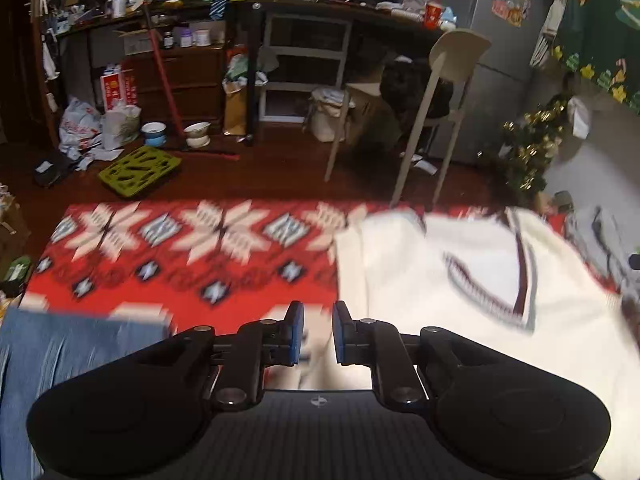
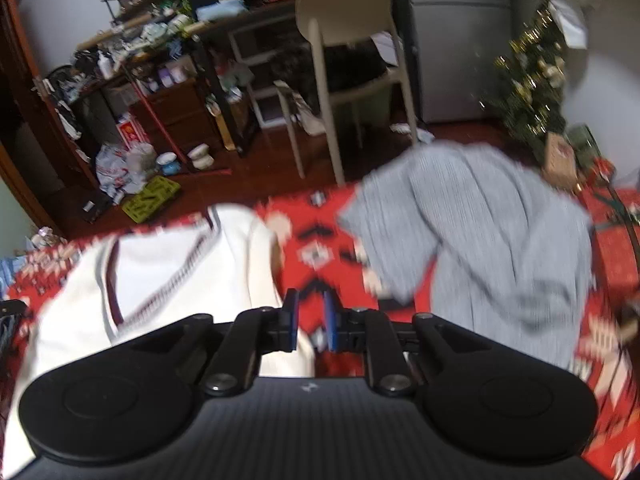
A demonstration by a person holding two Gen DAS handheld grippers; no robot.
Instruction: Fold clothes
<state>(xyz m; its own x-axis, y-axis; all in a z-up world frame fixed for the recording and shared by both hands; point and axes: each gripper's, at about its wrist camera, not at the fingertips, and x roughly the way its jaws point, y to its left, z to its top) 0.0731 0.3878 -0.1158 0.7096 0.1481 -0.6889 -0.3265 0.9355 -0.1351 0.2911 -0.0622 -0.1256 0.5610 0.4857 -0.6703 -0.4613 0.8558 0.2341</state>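
Observation:
A white V-neck sweater (image 1: 400, 280) with a dark red striped collar lies flat on a red snowflake-patterned blanket (image 1: 180, 272). My left gripper (image 1: 318, 312) hovers over its left edge, blue pads slightly apart with nothing between them. In the right wrist view the same white sweater (image 2: 240, 248) lies to the left. My right gripper (image 2: 310, 300) is above its right edge and the blanket (image 2: 320, 240), jaws slightly apart and empty. A crumpled grey ribbed garment (image 2: 500, 240) lies to the right. A blue denim piece (image 1: 72, 360) lies at the lower left.
Beyond the blanket is dark wooden floor with a beige chair (image 1: 452, 64), a green slotted tray (image 1: 140, 168), bags and bowls, and a cluttered desk (image 1: 320, 4). A small decorated Christmas tree (image 1: 528, 148) stands at the right by the wall.

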